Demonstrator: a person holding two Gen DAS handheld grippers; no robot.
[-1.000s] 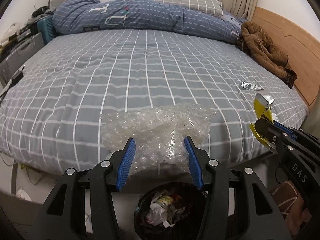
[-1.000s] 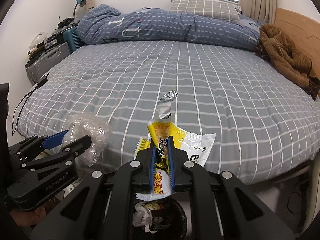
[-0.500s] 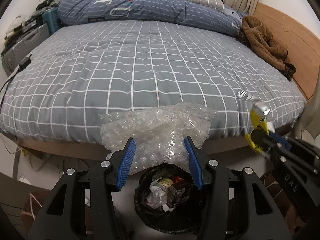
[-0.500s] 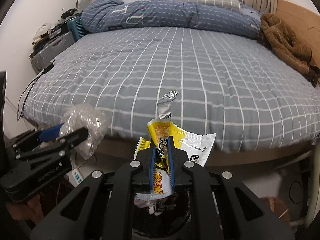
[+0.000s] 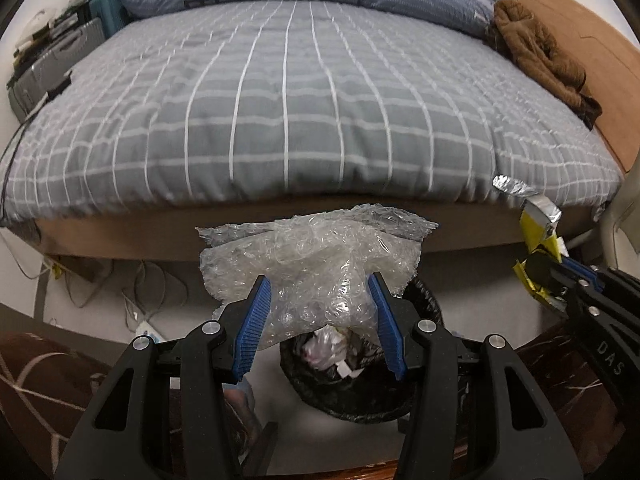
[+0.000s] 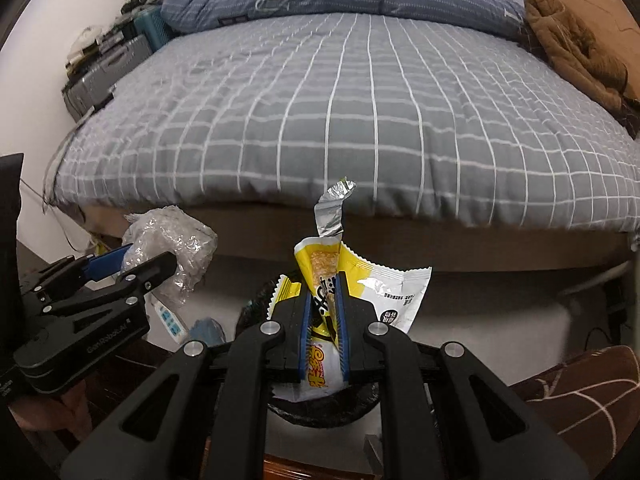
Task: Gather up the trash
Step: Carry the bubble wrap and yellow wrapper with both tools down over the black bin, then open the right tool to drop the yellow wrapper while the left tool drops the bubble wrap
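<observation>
My left gripper point(image 5: 318, 294) is shut on a crumpled wad of clear bubble wrap point(image 5: 316, 264) and holds it just above a black-lined trash bin point(image 5: 352, 384) on the floor. The bin holds paper and wrapper scraps. My right gripper point(image 6: 323, 292) is shut on a yellow and white snack wrapper point(image 6: 360, 284) with a silver foil strip point(image 6: 332, 210) sticking up. It hangs over the bin's rim point(image 6: 320, 412). The right gripper and wrapper also show at the right edge of the left wrist view point(image 5: 540, 256). The left gripper with the bubble wrap shows in the right wrist view point(image 6: 168, 248).
The bed with a grey checked cover point(image 5: 304, 100) fills the view ahead, its wooden frame edge point(image 5: 120, 236) close behind the bin. A brown jacket point(image 5: 540, 52) lies at the bed's right. Suitcases point(image 5: 52, 60) stand at left. Cables and a power strip point(image 6: 168, 316) lie on the floor.
Both grippers have pulled back from the bed and dropped lower, carrying the bubble wrap and the wrapper. The bed edge now sits above them and the bin shows more fully.
</observation>
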